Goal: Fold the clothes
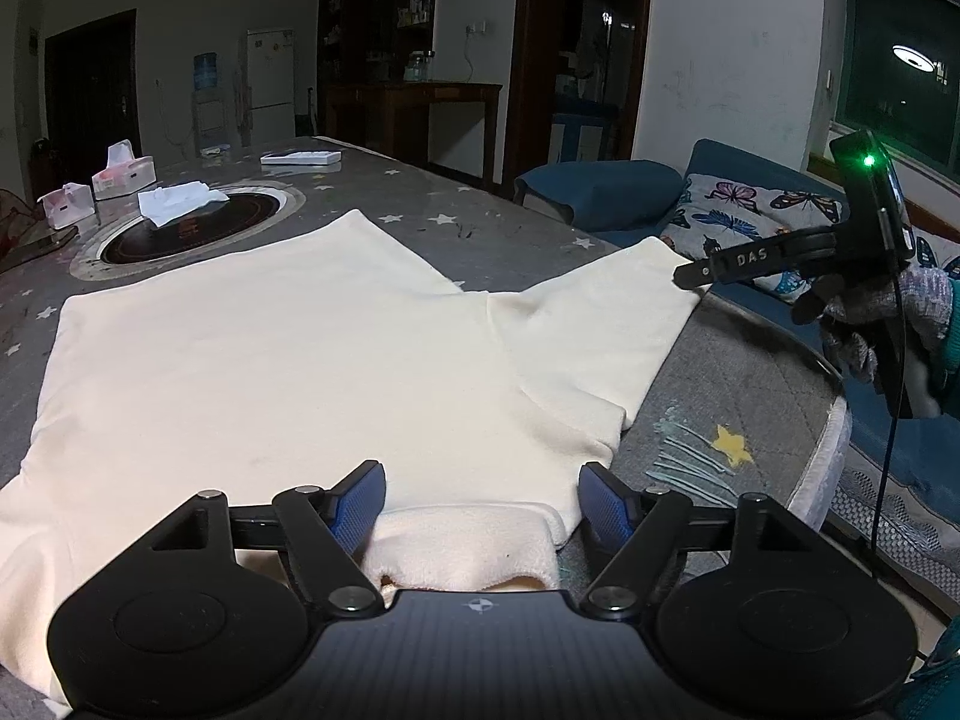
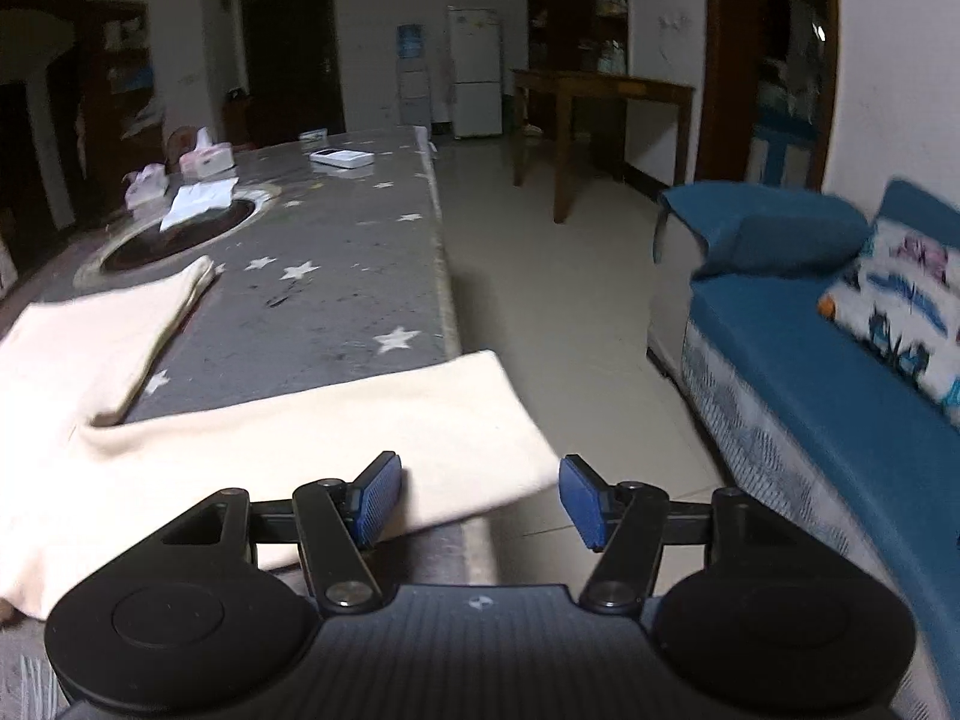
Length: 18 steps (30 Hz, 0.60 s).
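Cream shirt lay flat on starred table, collar nearest me. My left gripper stood released, 2 pads straddling collar, not pinching. My right gripper was also released at sleeve end, which overhung table edge. Risk as I judged it: closing there could catch only 1 layer, or sleeve could slide floorward.

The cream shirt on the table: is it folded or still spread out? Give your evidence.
Spread out. The shirt lies flat on the table, one sleeve stretched sideways to the edge.
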Each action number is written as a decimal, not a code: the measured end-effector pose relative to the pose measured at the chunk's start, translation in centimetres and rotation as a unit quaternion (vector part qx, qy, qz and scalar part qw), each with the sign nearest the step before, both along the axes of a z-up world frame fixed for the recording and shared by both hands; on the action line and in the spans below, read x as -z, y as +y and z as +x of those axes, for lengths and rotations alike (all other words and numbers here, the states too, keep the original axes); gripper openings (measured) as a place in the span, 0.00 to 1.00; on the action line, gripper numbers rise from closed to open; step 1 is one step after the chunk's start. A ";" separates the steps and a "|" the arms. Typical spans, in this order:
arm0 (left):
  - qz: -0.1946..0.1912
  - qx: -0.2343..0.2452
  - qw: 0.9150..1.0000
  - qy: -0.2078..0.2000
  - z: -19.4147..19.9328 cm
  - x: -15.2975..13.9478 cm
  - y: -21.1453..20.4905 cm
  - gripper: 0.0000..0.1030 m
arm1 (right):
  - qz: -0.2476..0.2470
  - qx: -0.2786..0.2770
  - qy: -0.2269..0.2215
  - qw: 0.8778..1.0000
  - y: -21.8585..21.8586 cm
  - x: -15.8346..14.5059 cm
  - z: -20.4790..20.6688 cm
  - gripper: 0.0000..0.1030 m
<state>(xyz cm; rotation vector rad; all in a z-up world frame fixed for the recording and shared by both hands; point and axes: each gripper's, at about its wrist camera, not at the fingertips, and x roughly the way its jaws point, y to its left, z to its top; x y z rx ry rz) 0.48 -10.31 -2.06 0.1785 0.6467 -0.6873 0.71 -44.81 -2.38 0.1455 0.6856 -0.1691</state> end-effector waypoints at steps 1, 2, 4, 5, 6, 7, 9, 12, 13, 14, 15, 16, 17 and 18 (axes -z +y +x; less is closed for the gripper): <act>0.001 0.000 1.000 0.000 0.0 0.0 0.0 0.72 | 0.012 0.006 -0.001 1.000 -0.5 0.1 -0.1 0.56; 0.001 0.000 1.000 0.000 0.0 0.0 -0.1 0.73 | 0.024 0.012 -0.002 1.000 -1.0 0.2 -0.1 0.55; 0.002 -0.001 1.000 -0.001 0.0 0.0 -0.1 0.73 | 0.060 0.017 -0.002 0.998 -2.0 0.5 -0.2 0.50; 0.003 -0.001 1.000 -0.001 0.0 0.0 -0.2 0.73 | 0.075 0.018 -0.003 0.997 -2.4 0.6 -0.2 0.49; 0.004 -0.001 1.000 -0.001 0.0 0.0 -0.2 0.73 | 0.088 0.019 -0.003 0.996 -2.8 0.8 -0.2 0.48; 0.004 -0.001 1.000 -0.001 0.0 0.0 -0.2 0.73 | 0.099 0.021 -0.005 0.995 -3.1 0.9 -0.3 0.47; 0.005 -0.001 1.000 -0.001 -0.1 0.0 -0.3 0.74 | 0.116 0.024 -0.007 0.993 -3.5 1.1 -0.4 0.45; 0.007 -0.001 1.000 -0.001 0.0 0.0 -0.3 0.74 | 0.134 0.026 -0.010 0.991 -4.1 1.2 -0.6 0.42; 0.008 -0.001 1.000 -0.001 0.0 0.0 -0.4 0.74 | 0.134 0.026 -0.012 0.991 -4.1 1.2 -0.6 0.39; 0.008 0.000 1.000 -0.001 0.0 0.0 -0.4 0.74 | 0.133 0.027 -0.013 0.991 -4.0 1.2 -0.6 0.35; 0.009 0.000 1.000 -0.001 0.0 0.0 -0.4 0.75 | 0.133 0.027 -0.015 0.991 -4.0 1.1 -0.6 0.32; 0.009 -0.001 1.000 -0.001 0.1 0.0 -0.4 0.75 | 0.132 0.028 -0.017 0.991 -4.0 1.0 -0.6 0.25; 0.010 -0.001 1.000 -0.001 0.1 0.0 -0.4 0.75 | 0.129 0.031 -0.019 0.991 -3.9 0.9 -0.6 0.21; 0.010 -0.002 1.000 0.000 0.2 0.0 -0.4 0.75 | 0.124 0.034 -0.021 0.992 -3.8 0.8 -0.5 0.18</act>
